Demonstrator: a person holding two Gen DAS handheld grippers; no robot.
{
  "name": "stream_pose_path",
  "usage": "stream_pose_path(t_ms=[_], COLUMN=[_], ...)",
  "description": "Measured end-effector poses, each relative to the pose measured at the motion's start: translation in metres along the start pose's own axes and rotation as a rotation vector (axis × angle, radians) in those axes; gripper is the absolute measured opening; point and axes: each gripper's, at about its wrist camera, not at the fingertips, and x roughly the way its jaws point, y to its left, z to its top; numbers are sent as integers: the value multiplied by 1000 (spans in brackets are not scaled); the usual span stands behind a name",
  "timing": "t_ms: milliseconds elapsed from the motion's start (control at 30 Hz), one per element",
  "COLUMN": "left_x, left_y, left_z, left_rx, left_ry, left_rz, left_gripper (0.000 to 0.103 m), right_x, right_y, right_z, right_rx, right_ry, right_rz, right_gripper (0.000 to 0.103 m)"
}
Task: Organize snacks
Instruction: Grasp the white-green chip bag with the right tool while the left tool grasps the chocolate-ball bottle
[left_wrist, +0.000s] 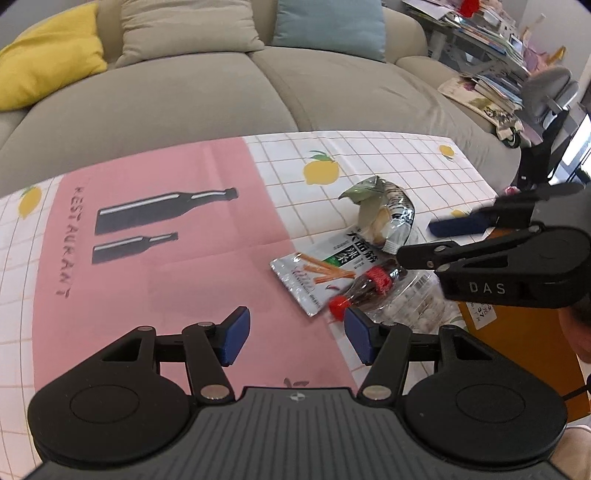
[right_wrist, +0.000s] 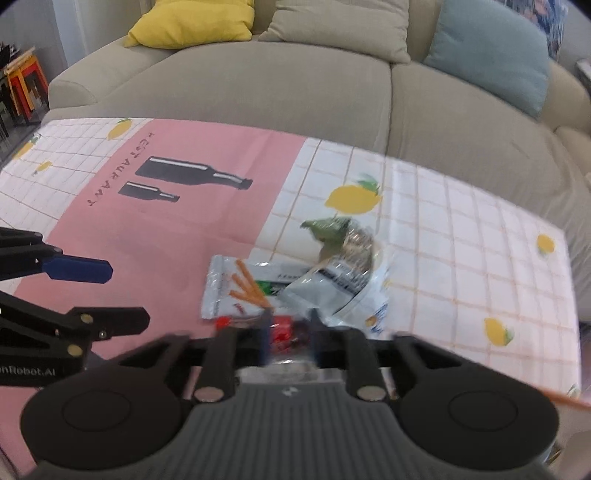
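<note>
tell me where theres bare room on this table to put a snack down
The pink placemat is bare apart from its printed bottles, from the left gripper up to the sofa edge. The checked cloth right of the pile, among the lemon prints, is bare too. It is crowded where the stick-snack packet, cola bottle and crumpled bag overlap under the right gripper.

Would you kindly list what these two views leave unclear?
- Right gripper: right wrist view is motion-blurred, so whether it grips the cola bottle is unclear; in the left view its own body hides the tips.
- Clear packet: contents hidden by the right gripper.
- Orange box: mostly covered by the gripper; label too small.
</note>
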Motion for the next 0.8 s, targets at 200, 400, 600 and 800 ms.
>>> stream_pose_path(t_ms=[200,400,600,800], left_x=[8,16,29,39], left_y=[-6,-7,-16,-26], left_z=[8,12,11,13], left_rx=[6,11,71,123], left_ry=[3,11,13,10], left_rz=[8,-1,-32,-77], left_gripper=[69,69,69,69], right_x=[9,40,64,61], right_y=[-1,-19,-25,-25], right_z=[11,33,32,26], right_rx=[-66,54,116,108], right_ry=[-22,56,133,121], right_rz=[-84,-104,-93,-82], right_gripper=[79,79,64,43])
